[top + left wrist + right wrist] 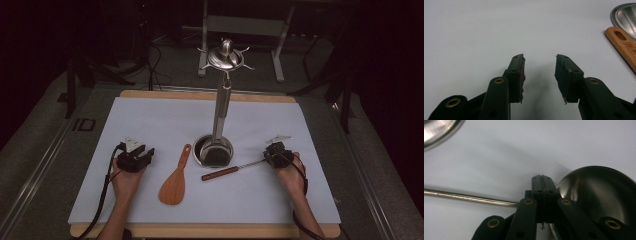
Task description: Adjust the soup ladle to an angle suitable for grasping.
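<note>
resting on a ladle [599,192], the right gripper [543,178] is pressed shut. the left gripper [539,71] is spread, empty. the ladle's neck should be pinched squarely before lifting.

A ladle lies flat on the white tabletop [150,120], just in front of the steel stand's round base. Its dark, shiny bowl [599,192] rests at the person's right, a thin steel shaft [469,198] runs leftward from it, and a reddish wooden handle [220,173] ends near the wooden spatula.
</note>
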Action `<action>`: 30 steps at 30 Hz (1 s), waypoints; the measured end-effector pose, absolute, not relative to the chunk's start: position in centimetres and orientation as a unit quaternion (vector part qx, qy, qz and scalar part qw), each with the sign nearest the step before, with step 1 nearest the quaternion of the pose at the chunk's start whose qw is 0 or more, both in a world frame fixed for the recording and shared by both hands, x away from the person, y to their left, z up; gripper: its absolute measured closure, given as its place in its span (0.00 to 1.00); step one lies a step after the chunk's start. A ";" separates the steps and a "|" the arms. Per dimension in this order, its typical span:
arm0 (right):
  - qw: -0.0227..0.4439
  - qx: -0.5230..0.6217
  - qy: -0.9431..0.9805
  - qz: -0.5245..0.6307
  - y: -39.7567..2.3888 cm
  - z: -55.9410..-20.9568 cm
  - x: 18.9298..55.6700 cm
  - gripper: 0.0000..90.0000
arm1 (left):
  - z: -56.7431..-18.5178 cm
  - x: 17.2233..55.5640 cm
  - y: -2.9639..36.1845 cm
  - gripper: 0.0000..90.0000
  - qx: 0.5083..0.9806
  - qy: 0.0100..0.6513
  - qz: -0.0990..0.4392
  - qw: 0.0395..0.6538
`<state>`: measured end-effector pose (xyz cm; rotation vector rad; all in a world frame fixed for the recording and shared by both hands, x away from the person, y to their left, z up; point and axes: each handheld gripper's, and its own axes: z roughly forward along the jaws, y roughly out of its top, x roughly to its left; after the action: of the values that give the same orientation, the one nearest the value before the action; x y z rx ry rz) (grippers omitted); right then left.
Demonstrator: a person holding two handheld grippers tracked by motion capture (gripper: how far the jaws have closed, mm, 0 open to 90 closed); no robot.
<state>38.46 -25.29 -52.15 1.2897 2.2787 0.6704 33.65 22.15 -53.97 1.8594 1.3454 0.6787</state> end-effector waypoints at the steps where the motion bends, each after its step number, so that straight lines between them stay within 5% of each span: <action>1: 0.218 0.467 0.822 0.243 -25.5 -52.2 38.3 1.00 | -54.0 33.6 22.1 0.66 0.723 0.523 0.264 0.366; 30: 0.236 0.523 0.790 0.218 -31.5 -52.0 34.5 1.00 | -54.0 33.6 22.1 0.66 0.723 0.523 0.265 0.365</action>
<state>34.46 -31.46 -51.96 1.4343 2.1664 0.5976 33.64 22.12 -53.98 1.8600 1.3445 0.6817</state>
